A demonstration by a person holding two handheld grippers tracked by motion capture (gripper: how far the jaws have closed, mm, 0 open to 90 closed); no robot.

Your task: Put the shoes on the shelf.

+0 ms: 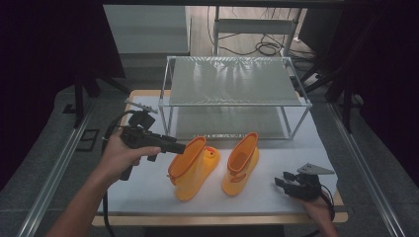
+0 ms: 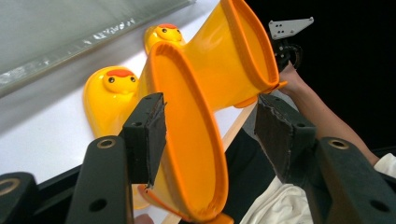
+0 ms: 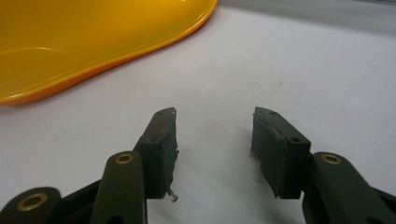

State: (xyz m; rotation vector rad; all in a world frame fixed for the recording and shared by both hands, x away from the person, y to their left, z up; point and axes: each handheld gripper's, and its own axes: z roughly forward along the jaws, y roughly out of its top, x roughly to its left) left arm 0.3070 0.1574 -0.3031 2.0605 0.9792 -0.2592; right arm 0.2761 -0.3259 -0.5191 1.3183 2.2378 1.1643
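Between the left gripper's [image 1: 182, 146] spread jaws stood the collar of the left boot [image 1: 192, 168], the nearer of two yellow duck-faced rain boots on the white table [image 1: 148, 190]. From the left gripper view, one pad [image 2: 150, 135] lay against the outside of the orange-rimmed collar [image 2: 187, 135], while the other pad [image 2: 275, 133] stood clear of it across the mouth, so the jaws were released and straddling one wall rather than clamped. That boot leaned, its shaft tilted toward the left hand [image 1: 121, 158], its toe with the duck face pointing away toward the rack. Its long axis ran from heel near the person to toe farther off. The left hand was plainly the nearer one; any pinch would need the far pad brought in onto the collar wall.

The right boot [image 1: 241, 163] stood upright just beside the first, apart from it. The right gripper [image 1: 291, 185] rested low on the table near its front right corner, jaws unclenched with nothing between them, a yellow boot sole [image 3: 93, 42] ahead of them.

Beyond the boots stood a two-tier shoe rack [image 1: 232, 89] with white frame and mesh shelves, both bare. Dark curtains flanked the table, and cables lay on the floor behind.
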